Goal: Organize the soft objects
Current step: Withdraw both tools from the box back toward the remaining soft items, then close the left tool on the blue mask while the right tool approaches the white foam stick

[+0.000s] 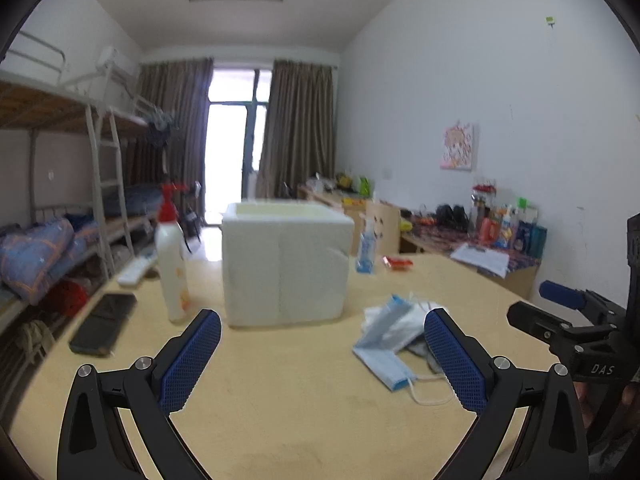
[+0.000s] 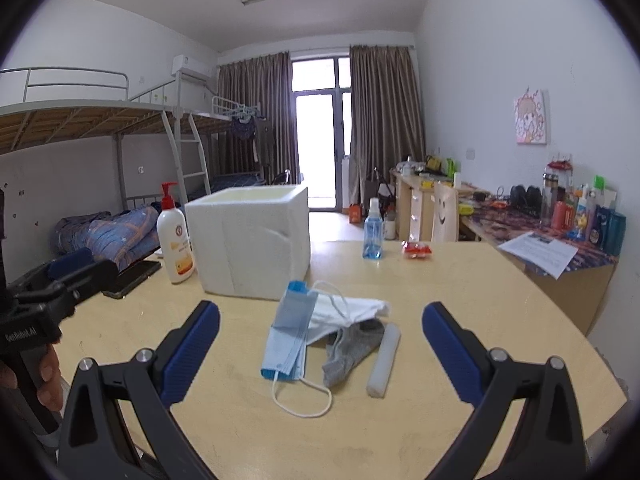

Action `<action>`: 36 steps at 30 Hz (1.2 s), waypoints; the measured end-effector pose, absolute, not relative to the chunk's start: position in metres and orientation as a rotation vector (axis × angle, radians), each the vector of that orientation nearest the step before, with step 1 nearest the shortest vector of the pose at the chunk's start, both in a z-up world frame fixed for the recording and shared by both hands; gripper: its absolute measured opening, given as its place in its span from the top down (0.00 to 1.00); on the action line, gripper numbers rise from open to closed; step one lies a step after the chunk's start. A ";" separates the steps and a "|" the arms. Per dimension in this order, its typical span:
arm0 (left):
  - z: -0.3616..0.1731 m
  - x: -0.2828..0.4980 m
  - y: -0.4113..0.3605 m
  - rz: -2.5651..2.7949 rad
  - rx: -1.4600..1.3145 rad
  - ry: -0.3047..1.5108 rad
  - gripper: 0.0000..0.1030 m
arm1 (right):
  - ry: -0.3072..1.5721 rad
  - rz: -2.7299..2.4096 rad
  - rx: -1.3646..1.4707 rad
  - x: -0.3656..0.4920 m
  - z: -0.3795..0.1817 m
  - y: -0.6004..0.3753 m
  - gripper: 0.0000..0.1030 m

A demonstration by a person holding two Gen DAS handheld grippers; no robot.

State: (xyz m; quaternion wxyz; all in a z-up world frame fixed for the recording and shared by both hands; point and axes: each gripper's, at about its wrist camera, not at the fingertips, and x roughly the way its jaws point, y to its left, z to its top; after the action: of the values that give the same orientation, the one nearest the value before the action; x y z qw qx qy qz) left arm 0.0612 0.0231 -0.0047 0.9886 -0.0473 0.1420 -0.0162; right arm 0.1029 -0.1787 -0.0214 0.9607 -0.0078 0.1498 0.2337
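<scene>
Counts, on table (image 2: 460, 280):
- Grippers: two – left gripper (image 1: 322, 354), right gripper (image 2: 320, 344), each with two blue-padded fingers spread wide.
- Foam box (image 2: 252, 240): one, far centre.
- Pump bottle (image 2: 175, 240): one, left of box.
- Spray bottle (image 2: 373, 232): one, right of box.
- Red packet (image 2: 417, 249): one, far right.
- Dark phone (image 2: 134, 274): one, far left.
- Blue masks (image 2: 290, 332): one stack, number unclear.
- White mask (image 2: 352, 310): one.
- Grey sock (image 2: 350, 350): one.
- White foam stick (image 2: 385, 358): one.

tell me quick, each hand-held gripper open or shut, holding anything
Left hand-held gripper: open, holding nothing.
Right hand-held gripper: open, holding nothing.
</scene>
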 end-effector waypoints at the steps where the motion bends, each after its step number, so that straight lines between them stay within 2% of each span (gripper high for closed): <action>1: -0.007 0.063 0.023 -0.048 -0.110 0.306 0.01 | 0.308 0.472 -0.019 0.104 -0.023 -0.179 0.01; 13: -0.016 0.079 0.024 -0.054 -0.123 0.356 0.01 | 0.379 0.423 -0.028 0.122 -0.038 -0.192 0.01; 36: -0.045 0.171 -0.008 -0.134 -0.087 0.586 0.01 | 0.577 0.391 -0.016 0.180 -0.070 -0.212 0.01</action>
State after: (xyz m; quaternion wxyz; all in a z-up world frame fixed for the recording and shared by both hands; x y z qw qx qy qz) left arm 0.1711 -0.0081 -0.0449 0.9543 -0.0428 0.2884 -0.0662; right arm 0.1797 -0.2121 -0.0699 0.9399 -0.0078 0.2825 0.1915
